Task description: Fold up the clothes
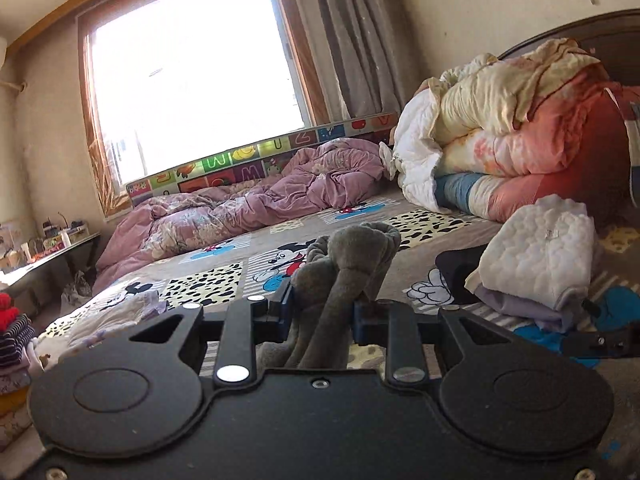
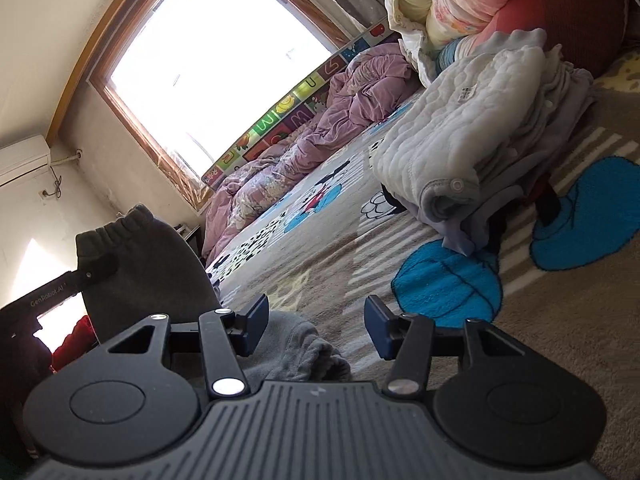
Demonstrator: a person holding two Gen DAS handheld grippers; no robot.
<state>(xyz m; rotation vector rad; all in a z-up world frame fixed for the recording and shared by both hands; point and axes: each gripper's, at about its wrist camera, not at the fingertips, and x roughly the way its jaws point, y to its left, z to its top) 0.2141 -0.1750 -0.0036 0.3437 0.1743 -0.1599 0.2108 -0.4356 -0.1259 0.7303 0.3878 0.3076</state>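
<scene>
Clearly one grey garment [image 1: 340, 280] clamped in left claw [image 1: 323, 312], right claw [image 2: 316, 326] apart, one folded stack [image 2: 460, 140].

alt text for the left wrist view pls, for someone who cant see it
The left gripper is shut on a bunched grey garment, held up over a bed with a cartoon-print blanket. A folded stack topped by a white quilted garment sits to the right, with a crumpled purple duvet and piled quilts behind, under a bright window.

One grey garment [image 1: 344, 264], one folded stack [image 1: 536, 264], two quilts [image 1: 256, 208]
</scene>
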